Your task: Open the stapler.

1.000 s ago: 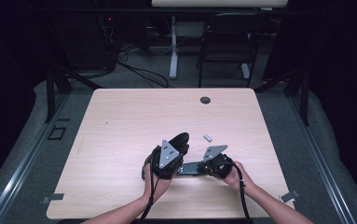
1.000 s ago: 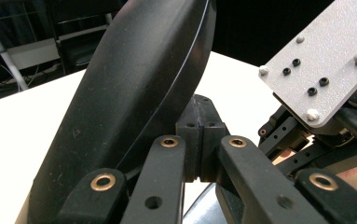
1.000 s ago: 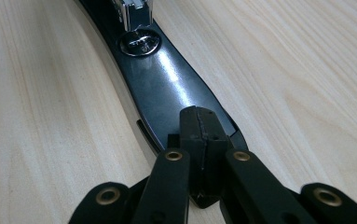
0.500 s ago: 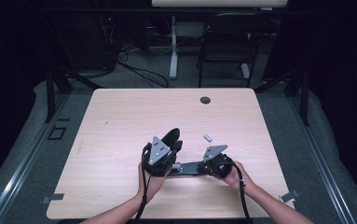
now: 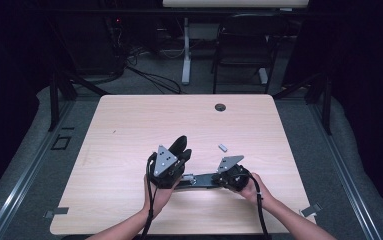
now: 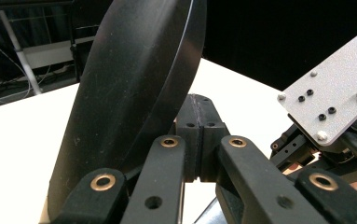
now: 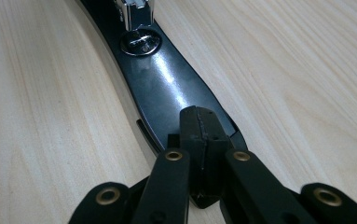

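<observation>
- Working a black hinged-looking tool near the front edge of the wooden table (image 5: 129, 125); we see two parts, a flat black arm (image 5: 201, 180) lying on the wood and a black blade (image 5: 180, 145) raised off it.
- Left gripper (image 5: 179, 159): its jaws are closed pad to pad in the left gripper view (image 6: 198, 112), with nothing visible between them. The black blade (image 6: 134, 93) stands tilted just beside the jaws, on their left. We can't tell if it leans on the linkage or is caught lower down.
- Right gripper (image 5: 218, 179): jaws also closed (image 7: 198, 123), tips down on the near end of the flat black arm (image 7: 167, 88). We read this as pinning the arm to the table, not pinching it.
- A chrome fitting (image 7: 139, 32) sits on the arm farther along, toward the left gripper; probably the pivot.
- A small grey piece (image 5: 223, 147) lies loose on the table beyond the grippers, apart from both.
- A grommet hole (image 5: 220, 107) sits near the far edge, unused.
- Progress, our judgement: midway. The arm is held down and the blade is swung up.
- Left to do: probably finish the swing or fold and let go. We can't tell whether the loose grey piece belongs in it.
</observation>
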The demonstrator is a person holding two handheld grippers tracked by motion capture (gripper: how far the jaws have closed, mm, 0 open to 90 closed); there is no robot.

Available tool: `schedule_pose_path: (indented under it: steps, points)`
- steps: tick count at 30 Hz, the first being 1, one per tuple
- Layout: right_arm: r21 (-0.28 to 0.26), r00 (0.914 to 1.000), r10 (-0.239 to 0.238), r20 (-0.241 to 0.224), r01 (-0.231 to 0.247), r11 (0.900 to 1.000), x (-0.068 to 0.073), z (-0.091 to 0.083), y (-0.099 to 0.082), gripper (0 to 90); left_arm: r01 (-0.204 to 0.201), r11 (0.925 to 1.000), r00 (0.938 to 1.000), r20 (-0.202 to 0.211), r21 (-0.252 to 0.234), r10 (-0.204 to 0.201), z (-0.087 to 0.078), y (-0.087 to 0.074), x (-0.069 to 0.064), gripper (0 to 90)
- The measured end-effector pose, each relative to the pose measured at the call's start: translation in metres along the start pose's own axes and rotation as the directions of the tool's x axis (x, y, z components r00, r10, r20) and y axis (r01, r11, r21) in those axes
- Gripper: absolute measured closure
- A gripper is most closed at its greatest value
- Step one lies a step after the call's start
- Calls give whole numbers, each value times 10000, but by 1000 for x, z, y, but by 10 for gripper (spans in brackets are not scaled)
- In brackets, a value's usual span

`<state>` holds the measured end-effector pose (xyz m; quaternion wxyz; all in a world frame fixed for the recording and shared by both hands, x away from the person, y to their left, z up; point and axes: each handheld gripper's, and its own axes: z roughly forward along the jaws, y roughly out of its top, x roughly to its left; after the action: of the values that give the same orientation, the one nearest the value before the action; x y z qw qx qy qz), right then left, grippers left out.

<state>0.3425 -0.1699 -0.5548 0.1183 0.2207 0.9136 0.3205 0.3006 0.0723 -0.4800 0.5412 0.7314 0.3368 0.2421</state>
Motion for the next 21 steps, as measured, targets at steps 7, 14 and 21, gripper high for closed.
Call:
schedule_pose_path:
  steps: [7, 14, 21]
  points:
    - [-7, 10000, -3, 45, 3, 10000, 0, 0, 0, 900, 89, 9999, 9999, -131, -95, -91, -6, 1, 5, 900]
    - [-36, 10000, 32, 32, -32, 10000, 1, 1, 0, 900, 210, 9997, 9997, -83, -87, -211, -9, 2, 6, 900]
    - [-51, 10000, 15, 31, -15, 10000, 1, 1, 0, 900, 326, 9993, 9993, -176, -159, -329, -11, 4, 8, 900]
